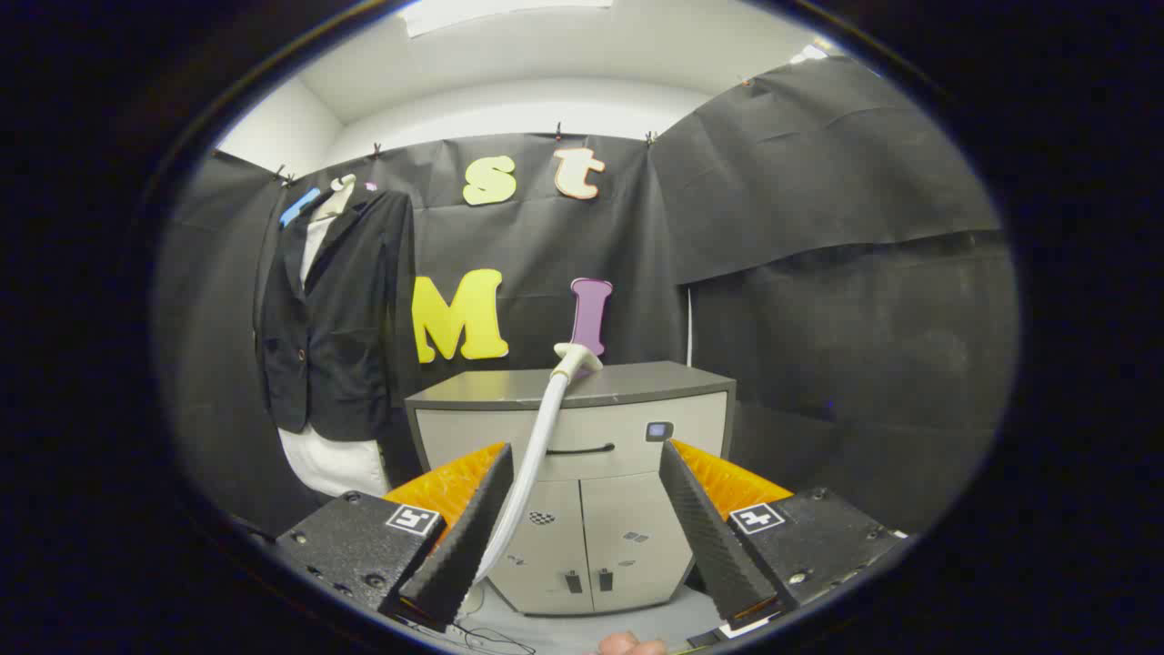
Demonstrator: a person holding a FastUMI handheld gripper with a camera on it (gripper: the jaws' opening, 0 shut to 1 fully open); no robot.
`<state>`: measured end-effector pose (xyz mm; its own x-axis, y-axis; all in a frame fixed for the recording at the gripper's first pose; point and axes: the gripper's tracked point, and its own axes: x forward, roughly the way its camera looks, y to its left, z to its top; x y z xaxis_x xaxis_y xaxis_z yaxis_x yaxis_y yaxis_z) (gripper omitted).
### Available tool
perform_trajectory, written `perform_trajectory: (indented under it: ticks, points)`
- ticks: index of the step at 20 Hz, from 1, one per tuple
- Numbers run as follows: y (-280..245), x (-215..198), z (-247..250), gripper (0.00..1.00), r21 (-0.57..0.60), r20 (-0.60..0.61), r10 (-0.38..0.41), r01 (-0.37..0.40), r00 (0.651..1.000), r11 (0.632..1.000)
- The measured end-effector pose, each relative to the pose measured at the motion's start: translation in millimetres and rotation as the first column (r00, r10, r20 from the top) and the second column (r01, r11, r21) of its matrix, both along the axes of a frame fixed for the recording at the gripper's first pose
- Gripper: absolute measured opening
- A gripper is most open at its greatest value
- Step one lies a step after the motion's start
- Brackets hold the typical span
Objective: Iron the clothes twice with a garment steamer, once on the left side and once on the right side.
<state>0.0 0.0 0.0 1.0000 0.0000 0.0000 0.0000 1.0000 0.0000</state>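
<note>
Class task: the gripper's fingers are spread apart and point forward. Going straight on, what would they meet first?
Probably the front of the grey cabinet, dead ahead between the open gripper fingers. The white steamer wand passes by one finger and might be brushed first; depth is unclear.

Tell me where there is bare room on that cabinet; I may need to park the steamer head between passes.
The cabinet top is bare right of the steamer head out to its right corner, and left of it toward the jacket. It is crowded mid-top, where the head rests and its hose drops past the open gripper.
</note>
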Motion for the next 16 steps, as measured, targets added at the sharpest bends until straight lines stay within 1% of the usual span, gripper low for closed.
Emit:
perform_trajectory:
  ticks: [4, 10, 13, 16]
  points:
    - [-8.9, 0.1, 9.8, 1.00, 0.010, 0.025, -0.029, 0.029, 0.999, 1.000]
    - [-31.9, -8.5, 18.5, 1.00, -0.006, 0.050, -0.102, 0.102, 0.994, 0.995]
    - [-34.7, -9.2, 13.8, 1.00, -0.004, 0.038, -0.110, 0.110, 0.993, 0.994]
    - [-32.8, -7.4, 7.4, 1.00, 0.001, 0.019, -0.100, 0.100, 0.995, 0.995]
